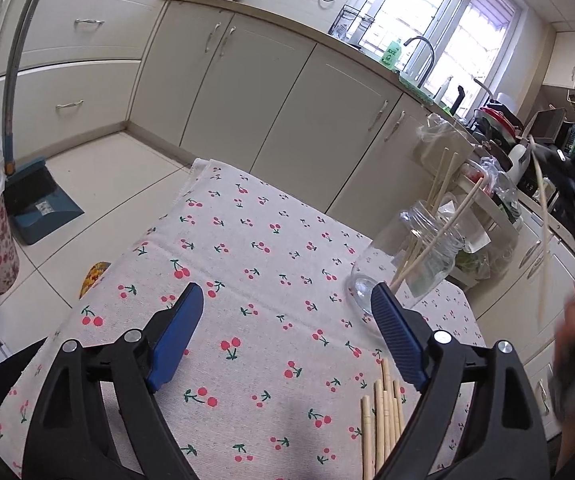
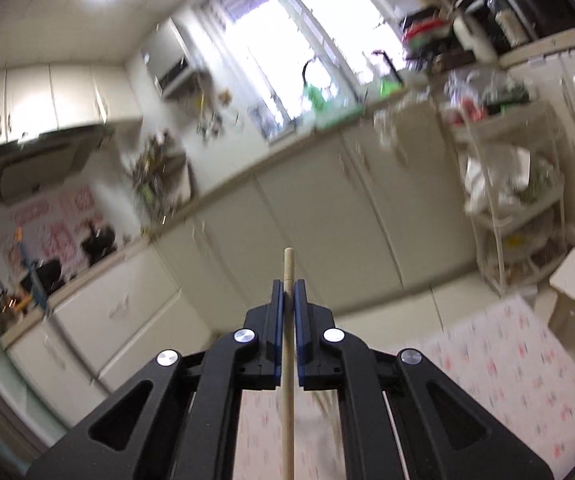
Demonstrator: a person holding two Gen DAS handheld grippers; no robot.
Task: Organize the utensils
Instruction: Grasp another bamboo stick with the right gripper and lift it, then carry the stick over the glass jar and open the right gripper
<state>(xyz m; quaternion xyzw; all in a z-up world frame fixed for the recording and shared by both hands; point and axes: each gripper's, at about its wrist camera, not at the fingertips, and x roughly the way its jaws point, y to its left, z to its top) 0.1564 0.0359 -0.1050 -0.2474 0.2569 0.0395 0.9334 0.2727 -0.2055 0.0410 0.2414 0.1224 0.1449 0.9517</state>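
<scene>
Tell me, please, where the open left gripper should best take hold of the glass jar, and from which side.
Probably the jar's lower body, from the side. It stands on the cherry tablecloth, and chopsticks sticking out of its mouth block a grasp from above. The open left gripper looks wide enough for the round wall.

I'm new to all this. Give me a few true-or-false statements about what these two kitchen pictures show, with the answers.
1. The right gripper is clamped on a wooden chopstick. True.
2. The left gripper is gripping the glass jar. False: its jaws stand wide open with nothing between them, and the jar sits beyond its right finger.
3. The glass jar already holds a few chopsticks. True.
4. The tablecloth has a blue striped pattern. False: it is printed with red cherries.
5. More loose chopsticks lie on the cloth near the left gripper. True.
</scene>
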